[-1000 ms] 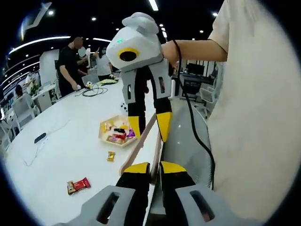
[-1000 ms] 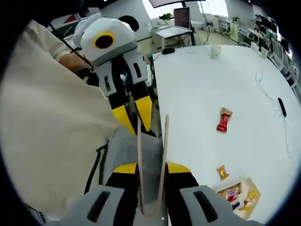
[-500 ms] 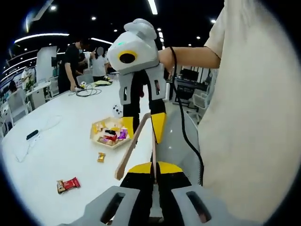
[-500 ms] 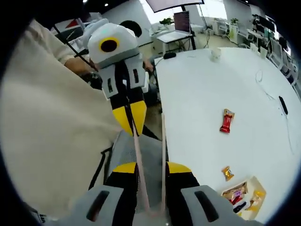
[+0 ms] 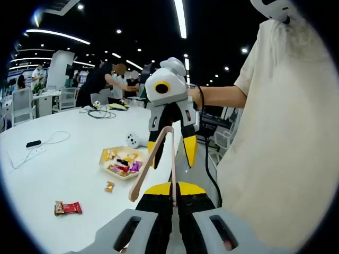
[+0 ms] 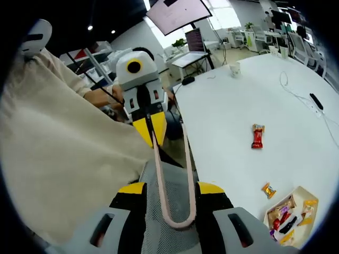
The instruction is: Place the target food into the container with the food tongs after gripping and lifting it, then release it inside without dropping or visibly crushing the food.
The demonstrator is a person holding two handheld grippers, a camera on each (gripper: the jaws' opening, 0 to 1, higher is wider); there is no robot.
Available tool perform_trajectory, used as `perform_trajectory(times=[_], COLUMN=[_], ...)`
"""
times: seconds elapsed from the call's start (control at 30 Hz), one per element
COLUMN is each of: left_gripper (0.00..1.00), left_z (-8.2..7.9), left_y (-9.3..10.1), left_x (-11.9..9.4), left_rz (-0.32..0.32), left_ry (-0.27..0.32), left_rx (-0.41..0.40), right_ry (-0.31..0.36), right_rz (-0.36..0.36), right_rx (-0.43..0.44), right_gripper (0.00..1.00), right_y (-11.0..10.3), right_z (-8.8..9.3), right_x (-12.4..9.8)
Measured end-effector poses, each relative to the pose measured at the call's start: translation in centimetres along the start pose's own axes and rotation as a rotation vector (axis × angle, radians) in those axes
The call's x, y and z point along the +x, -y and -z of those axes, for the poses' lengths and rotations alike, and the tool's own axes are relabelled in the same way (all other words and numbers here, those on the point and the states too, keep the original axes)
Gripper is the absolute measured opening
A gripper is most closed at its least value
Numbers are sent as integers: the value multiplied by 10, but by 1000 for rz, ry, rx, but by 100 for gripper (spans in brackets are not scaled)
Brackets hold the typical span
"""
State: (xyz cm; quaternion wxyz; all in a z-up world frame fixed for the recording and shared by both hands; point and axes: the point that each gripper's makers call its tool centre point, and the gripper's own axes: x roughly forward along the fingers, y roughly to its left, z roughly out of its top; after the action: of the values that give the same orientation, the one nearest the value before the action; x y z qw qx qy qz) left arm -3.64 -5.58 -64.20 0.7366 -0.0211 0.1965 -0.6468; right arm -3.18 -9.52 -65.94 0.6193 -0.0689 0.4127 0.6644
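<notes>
Jaws of the left gripper (image 5: 170,189) are pinched together on one arm of the pink food tongs (image 5: 157,159), while the right gripper (image 6: 170,186) stands with its jaws apart, the tongs' closed U-bend sitting between them. In the right gripper view the tongs run lengthwise away from the bend toward the left gripper's yellow tips, held up off the white table (image 6: 238,116). Compared with 1 second ago, both grippers have drawn further apart and the tongs' arms have spread wider. On the table lie the tray of sweets (image 5: 121,161), 1 small gold candy (image 5: 109,186) just beside it and 1 red wrapped bar (image 5: 67,208) further off. A person's cream shirt (image 5: 280,137) stands close beside the grippers.
</notes>
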Motion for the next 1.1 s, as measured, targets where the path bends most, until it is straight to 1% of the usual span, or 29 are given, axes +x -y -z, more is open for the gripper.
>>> perform_trajectory(times=[0.03, 0.07, 0.13, 0.17, 0.23, 0.27, 0.33, 0.37, 0.4, 0.43, 0.5, 0.57, 0.63, 0.7, 0.73, 0.8, 0.83, 0.9, 0.97, 1.1], left_gripper=[0, 0, 0, 0, 0, 0, 0, 0, 0, 0, 0, 0, 0, 0, 0, 0, 0, 0, 0, 0], left_z=[-1, -5, -11, -13, -22, -24, -27, -28, -30, -33, -34, -36, -38, -36, -35, -37, -39, -41, -41, -41], left_y=[0, 1, 1, 1, 2, 2, 4, 5, 6, 9, 11, 11, 14, 15, 15, 14, 14, 12, 11, 12], left_x=[0, 0, 0, 1, 2, 2, 3, 4, 4, 6, 7, 9, 11, 15, 15, 14, 13, 11, 9, 10], left_rz=[0, 3, 5, 5, 6, 9, 15, 19, 26, 40, 50, 54, 64, 66, 66, 65, 66, 61, 57, 57], left_ry=[12, 40, 85, 100, 153, 169, 183, 188, 195, 210, 220, 232, 246, 240, 246, 267, 289, 314, 319, 312], left_rx=[-8, -23, -43, -48, -68, -73, -76, -77, -79, -82, -88, -96, -102, -101, -107, -119, -130, -144, -146, -144], right_ry=[33, 84, 173, 184, 251, 262, 295, 329, 343, 391, 414, 416, 404, 404, 408, 426, 446, 468, 481, 498], right_rz=[7, 8, -14, -19, -47, -41, -33, -37, -38, -43, -59, -64, -75, -85, -87, -98, -108, -111, -107, -129], right_rx=[3, 11, 41, 46, 47, 43, 34, 36, 36, 43, 47, 42, 31, 29, 24, 33, 47, 61, 71, 87], right_gripper=[36, 36, 36, 37, 38, 38, 38, 39, 39, 39, 39, 38, 38, 38, 37, 37, 37, 37, 36, 32], right_y=[1, 1, -1, -2, -9, -8, -8, -9, -9, -10, -12, -13, -15, -17, -16, -17, -17, -16, -15, -18], right_z=[-5, -12, -22, -24, -34, -35, -41, -46, -49, -56, -60, -60, -60, -60, -60, -62, -64, -66, -66, -67], right_x=[-1, -3, -6, -6, -5, -5, -5, -6, -6, -9, -9, -8, -4, -3, -3, -3, -3, -4, -4, -3])
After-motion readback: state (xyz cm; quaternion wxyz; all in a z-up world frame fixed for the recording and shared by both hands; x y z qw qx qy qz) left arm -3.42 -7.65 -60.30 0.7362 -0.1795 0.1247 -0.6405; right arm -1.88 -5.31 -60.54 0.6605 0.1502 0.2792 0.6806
